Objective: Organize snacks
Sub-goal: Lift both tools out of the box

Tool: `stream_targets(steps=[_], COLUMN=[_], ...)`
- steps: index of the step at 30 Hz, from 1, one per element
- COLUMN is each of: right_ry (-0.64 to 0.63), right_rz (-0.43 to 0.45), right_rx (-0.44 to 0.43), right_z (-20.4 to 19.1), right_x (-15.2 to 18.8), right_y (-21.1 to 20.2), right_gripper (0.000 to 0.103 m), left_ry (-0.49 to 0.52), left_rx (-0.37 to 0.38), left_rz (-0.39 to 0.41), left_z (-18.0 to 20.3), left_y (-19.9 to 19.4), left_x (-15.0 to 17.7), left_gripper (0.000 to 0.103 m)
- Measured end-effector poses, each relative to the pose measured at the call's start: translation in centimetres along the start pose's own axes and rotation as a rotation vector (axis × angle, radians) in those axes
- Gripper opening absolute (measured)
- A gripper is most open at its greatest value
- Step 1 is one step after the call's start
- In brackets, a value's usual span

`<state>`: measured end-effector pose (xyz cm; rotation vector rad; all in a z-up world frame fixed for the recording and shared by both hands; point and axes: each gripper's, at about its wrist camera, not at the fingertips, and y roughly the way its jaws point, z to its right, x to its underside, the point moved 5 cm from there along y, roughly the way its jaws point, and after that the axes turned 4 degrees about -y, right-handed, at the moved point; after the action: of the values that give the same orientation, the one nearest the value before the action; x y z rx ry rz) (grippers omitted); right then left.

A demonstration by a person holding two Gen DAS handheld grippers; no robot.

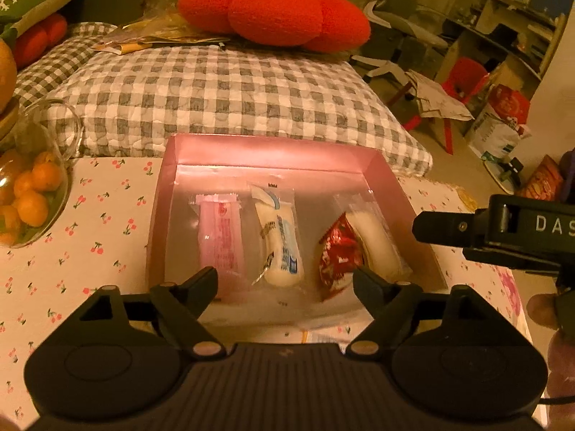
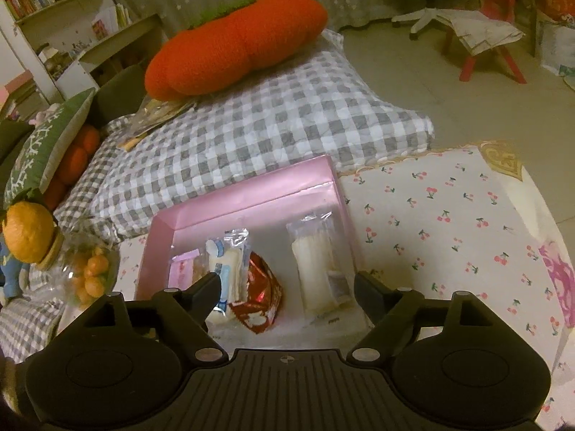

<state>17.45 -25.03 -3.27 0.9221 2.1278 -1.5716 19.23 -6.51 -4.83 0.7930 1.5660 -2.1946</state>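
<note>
A pink box [image 1: 276, 152] [image 2: 248, 194] sits on the cherry-print tablecloth. Inside lie a pink snack packet [image 1: 221, 237] [image 2: 181, 269], a white and blue packet [image 1: 278, 240] [image 2: 226, 265], a red packet [image 1: 336, 255] [image 2: 260, 294] and a clear-wrapped white snack [image 1: 377, 244] [image 2: 318, 273]. My left gripper [image 1: 285, 280] is open and empty, above the box's near edge. My right gripper [image 2: 287, 287] is open and empty over the box; it also shows in the left wrist view [image 1: 503, 230] at the right, beside the box.
A glass bowl of small oranges [image 1: 28, 194] [image 2: 90, 273] stands left of the box. Behind the table lies a checked cushion [image 1: 222, 89] [image 2: 269, 118] with a red plush pumpkin [image 1: 276, 10] [image 2: 237, 39]. The table's right edge [image 2: 553, 222] drops to the floor.
</note>
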Motion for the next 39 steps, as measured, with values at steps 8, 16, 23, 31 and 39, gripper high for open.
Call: stream_targets(steps=[8, 16, 23, 31, 39], right_ry=[-0.086, -0.124, -0.174, -0.211, -0.227], right_rz=[0.012, -0.001, -0.001, 0.009, 0.062], right_rx=[0.017, 0.019, 0.037, 0.055, 0.071], right_z=[-1.2, -1.4, -1.5, -1.5, -1.4], right_x=[1.3, 3.6, 5.4, 6.8, 8.1], right_y=[-2.1, -3.4, -4.9, -6.7, -7.9], right_gripper=[0.085, 0.086, 0.086, 0.090, 0.090], left_ry=[0.016, 0.038, 0.044, 0.049, 0.065], left_rx=[0.001, 0.001, 0.011, 0.010, 0.006], left_rz=[-0.009, -0.011, -0.017, -0.015, -0.021], left_z=[-0.5, -1.1, -1.8, -2.8, -3.1], left_y=[-1.8, -3.6, -4.9, -6.3, -6.9], left_x=[1.5, 3.5, 5.0, 7.0, 8.3], left_gripper=[0.091, 0.093, 0.095, 0.096, 0.097])
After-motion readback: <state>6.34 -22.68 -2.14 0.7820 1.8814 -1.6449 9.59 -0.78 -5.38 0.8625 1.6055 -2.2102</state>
